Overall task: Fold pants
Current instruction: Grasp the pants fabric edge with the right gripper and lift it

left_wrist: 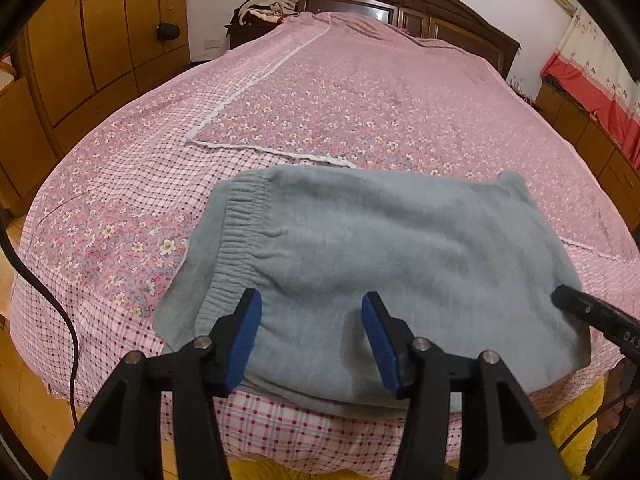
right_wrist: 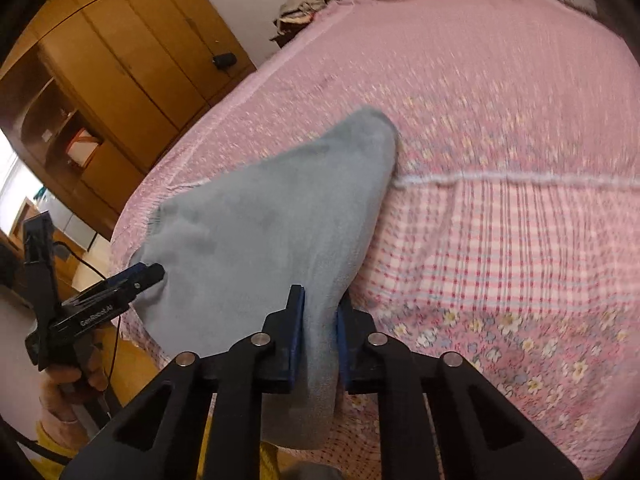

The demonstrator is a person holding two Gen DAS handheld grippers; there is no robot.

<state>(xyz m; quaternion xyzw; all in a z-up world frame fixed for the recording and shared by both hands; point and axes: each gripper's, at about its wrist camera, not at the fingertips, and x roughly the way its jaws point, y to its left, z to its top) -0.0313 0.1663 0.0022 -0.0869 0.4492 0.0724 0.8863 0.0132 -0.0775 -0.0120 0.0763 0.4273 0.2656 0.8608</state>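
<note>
A folded pair of grey fleece pants with a gathered elastic waistband (left_wrist: 360,264) is seen lying near the foot edge of a bed covered by a pink floral and checked bedspread (left_wrist: 360,92). A wooden wardrobe with an open shelf compartment (right_wrist: 76,136) is seen at the left of the right wrist view; something pale and reddish is stored on a shelf there, too blurred to be identified. A heap of clothes (left_wrist: 268,8) is piled beside the dark wooden headboard (left_wrist: 400,4). The left gripper (left_wrist: 312,312) is held over the near part of the pants, its blue-padded fingers (left_wrist: 248,328) spread apart, with cloth seen below the gap and no pinch made. The right gripper (right_wrist: 320,312) is closed on the pants: a ridge of grey cloth is pinched between its blue pads (right_wrist: 297,320) and is lifted off the bedspread. The right wrist view is motion-blurred. A hand (right_wrist: 76,376) is seen gripping the left gripper's handle.
</note>
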